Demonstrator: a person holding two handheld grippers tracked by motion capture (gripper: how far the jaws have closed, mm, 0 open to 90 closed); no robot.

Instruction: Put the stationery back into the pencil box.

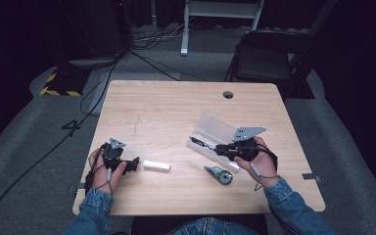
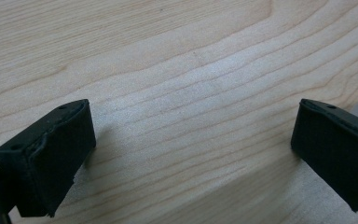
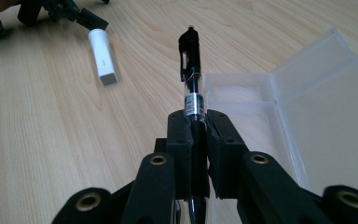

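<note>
Evidently packing stationery into the clear case (image 1: 214, 131). Right gripper (image 3: 196, 122) clenched on the black pen (image 3: 190, 70), gripped by the barrel with the clip end pointing ahead, just beside the open tray (probably lined up lengthwise to drop in flat). Left gripper (image 1: 133, 163) released, jaws wide over bare table (image 2: 177, 70), parked near the white eraser (image 1: 156, 165). Correction tape (image 1: 220, 174) lying in front of the case, apart from both.

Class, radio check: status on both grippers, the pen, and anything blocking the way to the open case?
Right gripper shut on pen, beside open clear case. Left gripper open, over bare table. Nothing blocking; white eraser lies aside.
</note>
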